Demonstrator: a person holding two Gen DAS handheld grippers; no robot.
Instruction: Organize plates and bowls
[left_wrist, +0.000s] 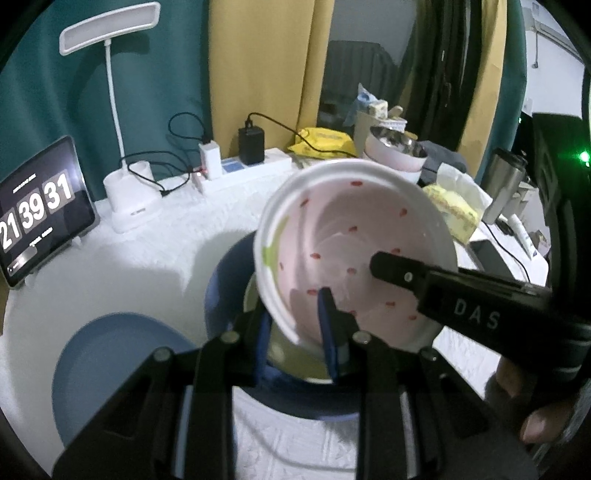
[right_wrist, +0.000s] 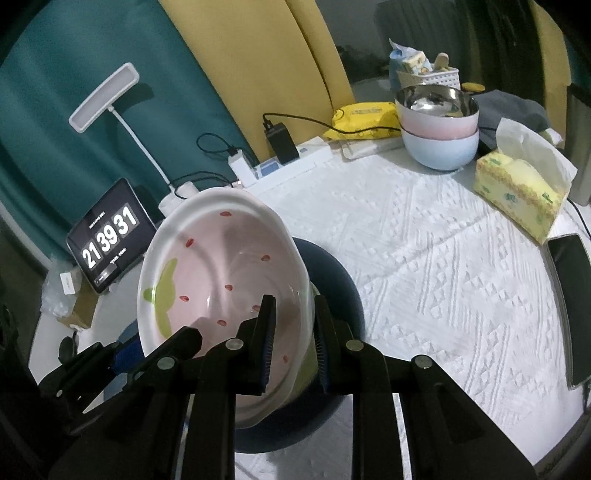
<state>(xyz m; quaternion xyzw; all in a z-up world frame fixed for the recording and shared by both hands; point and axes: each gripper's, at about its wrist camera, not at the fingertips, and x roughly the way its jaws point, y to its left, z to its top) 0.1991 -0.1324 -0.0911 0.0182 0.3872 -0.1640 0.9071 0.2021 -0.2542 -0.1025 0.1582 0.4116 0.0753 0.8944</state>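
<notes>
Right wrist view: pink bowl (right_wrist: 225, 280) tilted, opening facing left gripper (right_wrist: 122, 354).

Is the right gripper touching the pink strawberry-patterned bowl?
Touching. The right wrist view shows the right gripper with its fingers on either side of the pink strawberry-patterned bowl's rim, clamping it.

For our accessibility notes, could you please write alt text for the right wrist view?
The right gripper pinches the rim of a tilted pink strawberry-pattern bowl above a dark blue plate on a white tablecloth. The left gripper grips the bowl's opposite edge. A clock tablet, tissue box and stacked bowls sit behind.
</notes>
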